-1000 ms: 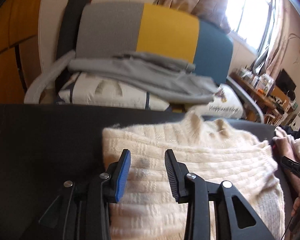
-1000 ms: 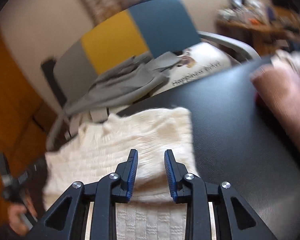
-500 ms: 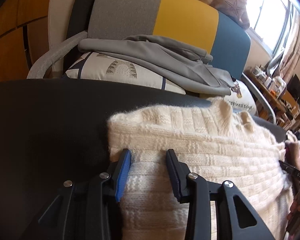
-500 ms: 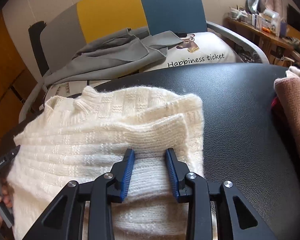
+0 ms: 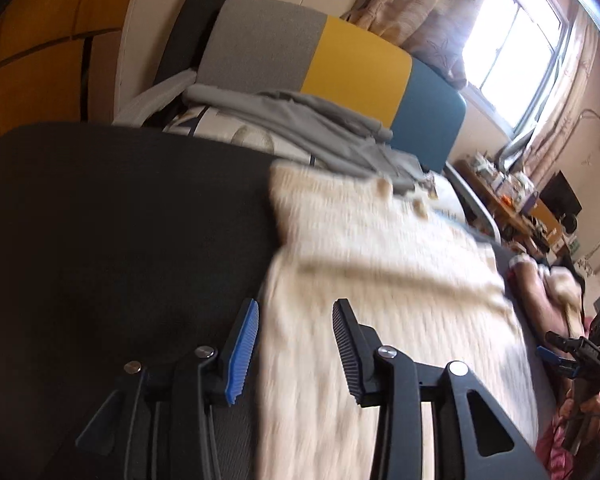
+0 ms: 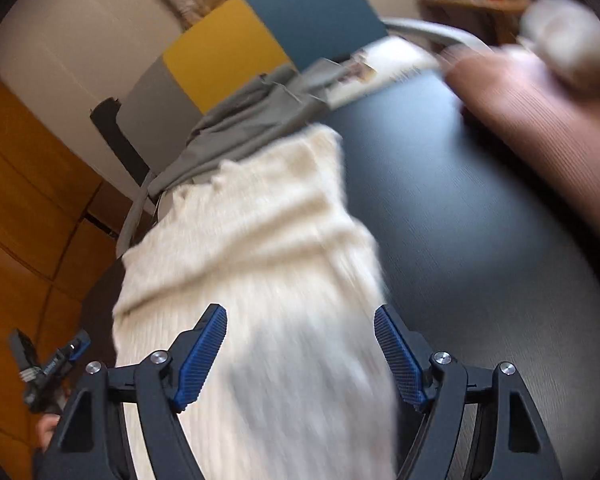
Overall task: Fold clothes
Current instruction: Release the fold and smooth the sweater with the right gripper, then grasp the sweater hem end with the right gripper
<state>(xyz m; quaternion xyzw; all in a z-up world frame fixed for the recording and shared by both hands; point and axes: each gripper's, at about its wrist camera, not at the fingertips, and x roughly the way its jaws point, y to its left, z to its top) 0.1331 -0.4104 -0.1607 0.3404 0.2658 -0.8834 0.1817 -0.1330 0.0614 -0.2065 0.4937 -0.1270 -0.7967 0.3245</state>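
Observation:
A cream knitted sweater (image 5: 380, 280) lies lengthwise on the black table (image 5: 120, 220), blurred by motion. My left gripper (image 5: 297, 308) hovers over the sweater's left edge with its jaws apart, and the pads press on nothing. In the right wrist view the sweater (image 6: 260, 260) runs from the table's far edge to under my right gripper (image 6: 300, 312). Its jaws are opening wide, with the knit below and between them but not pinched. Each gripper shows in the other's view: the right one (image 5: 568, 356) at the right edge, the left one (image 6: 56, 364) at the lower left, in a hand.
Behind the table stands a chair (image 5: 352, 60) with a grey, yellow and blue back, holding a grey garment (image 5: 300, 120) and a printed cushion. A pink-brown heap of clothes (image 6: 540, 108) lies on the table's right side. Bare black tabletop (image 6: 460, 220) separates it from the sweater.
The right jaws have sprung from nearly closed to wide apart over the sweater. Both hands have swept sideways, blurring the views; the sweater now looks narrower and longer.

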